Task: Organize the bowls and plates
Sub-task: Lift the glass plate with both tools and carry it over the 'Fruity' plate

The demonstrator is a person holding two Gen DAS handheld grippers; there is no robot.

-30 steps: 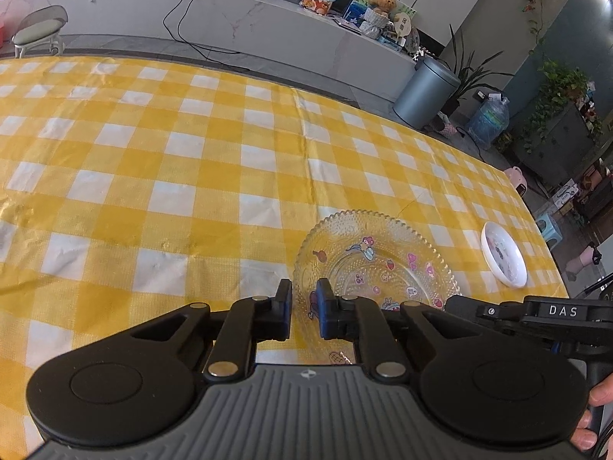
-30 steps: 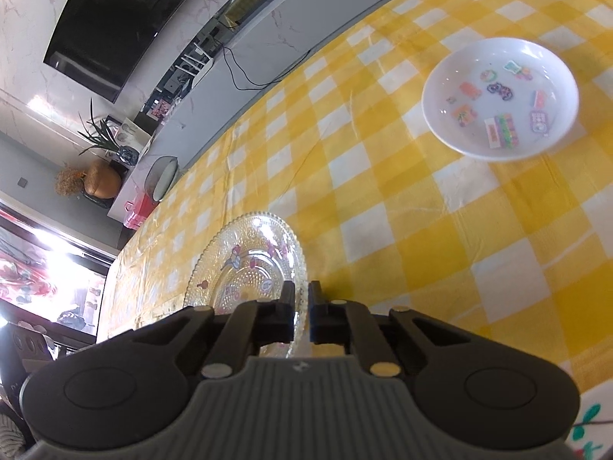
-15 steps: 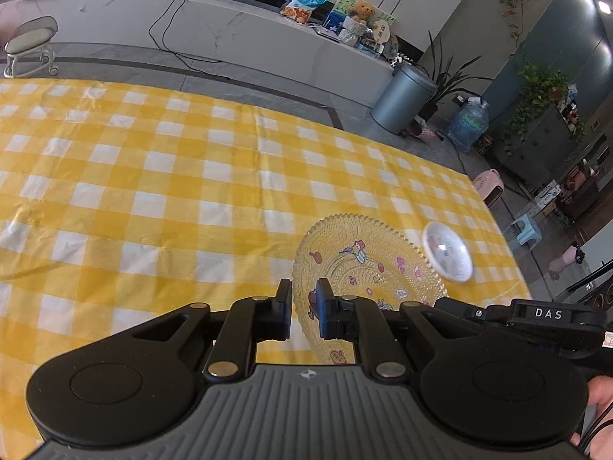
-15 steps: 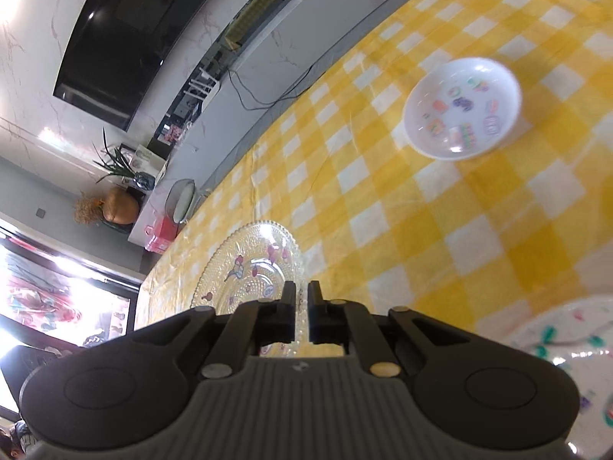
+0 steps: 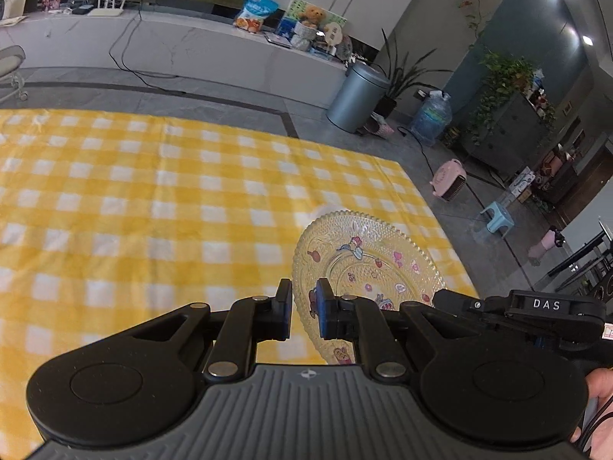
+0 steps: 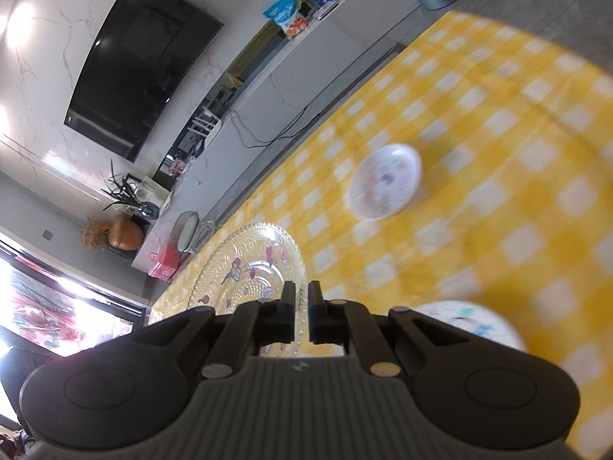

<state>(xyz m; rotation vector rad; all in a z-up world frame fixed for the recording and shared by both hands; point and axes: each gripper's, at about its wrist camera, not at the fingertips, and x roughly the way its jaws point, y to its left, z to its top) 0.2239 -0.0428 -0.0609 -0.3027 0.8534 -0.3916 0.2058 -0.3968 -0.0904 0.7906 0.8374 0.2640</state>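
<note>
A clear glass plate [image 5: 367,264] with cartoon stickers hangs above the yellow checked tablecloth [image 5: 153,211], gripped at two sides. My left gripper [image 5: 304,308] is shut on its near rim. My right gripper [image 6: 300,304] is shut on another part of the rim of the same glass plate [image 6: 249,268]; its black body [image 5: 528,306] shows at the right of the left wrist view. A small white bowl [image 6: 385,186] with coloured stickers rests on the cloth beyond. Another white plate [image 6: 471,322] lies at the lower right of the right wrist view, partly hidden by the gripper.
The tablecloth's far edge [image 5: 230,130] borders grey floor. A grey bin [image 5: 358,96], a water bottle [image 5: 431,117] and a blue stool [image 5: 496,214] stand on the floor. A long white counter [image 5: 172,50] runs along the wall. A hand [image 5: 601,387] shows at the lower right.
Both grippers have risen with the glass plate, which has come up off the cloth. The table looks farther below, the white bowl smaller, and a second white plate has come into the right wrist view.
</note>
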